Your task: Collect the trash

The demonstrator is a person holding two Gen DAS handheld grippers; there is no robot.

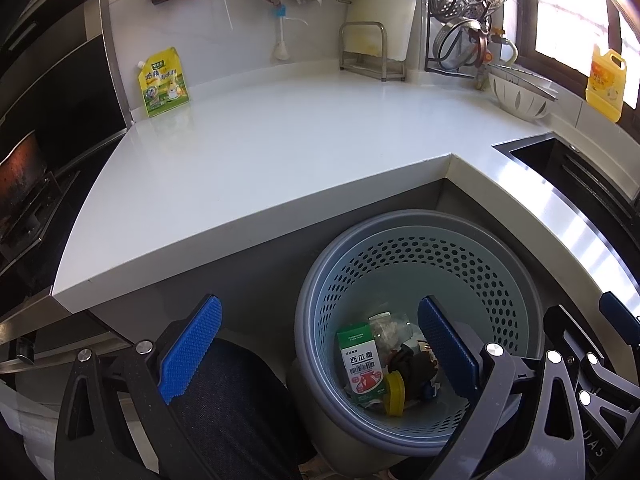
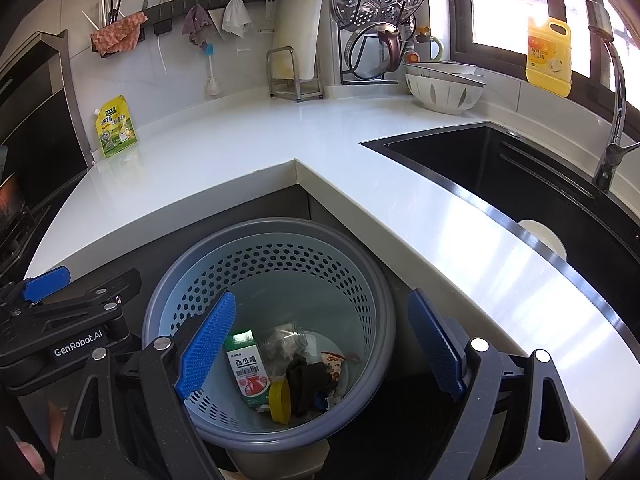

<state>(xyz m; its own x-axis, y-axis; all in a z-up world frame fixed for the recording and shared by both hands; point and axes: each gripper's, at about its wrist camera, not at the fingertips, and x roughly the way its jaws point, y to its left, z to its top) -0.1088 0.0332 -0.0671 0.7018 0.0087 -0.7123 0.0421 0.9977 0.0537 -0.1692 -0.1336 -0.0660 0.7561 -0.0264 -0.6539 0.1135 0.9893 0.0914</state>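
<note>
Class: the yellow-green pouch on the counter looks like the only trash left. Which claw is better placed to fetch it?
Probably left. The pouch stands at the counter's far left, on the left claw side; both claws hang open and empty over the basket.

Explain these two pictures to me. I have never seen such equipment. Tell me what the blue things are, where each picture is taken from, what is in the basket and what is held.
There is no robot here: a person holds a two-finger tool in each hand, with a camera on each looking along its fingers.

One picture comes from the left gripper, the other from the right gripper. The blue ribbed pads are the fingers. Both grippers are open and hold nothing.

Both look down into a perforated blue trash basket standing below the corner of a white counter. In it lie a green and white carton, a yellow lid, a clear crumpled plastic piece and some dark scraps.

On the counter a yellow-green pouch leans against the wall. A black sink is on the right.
</note>
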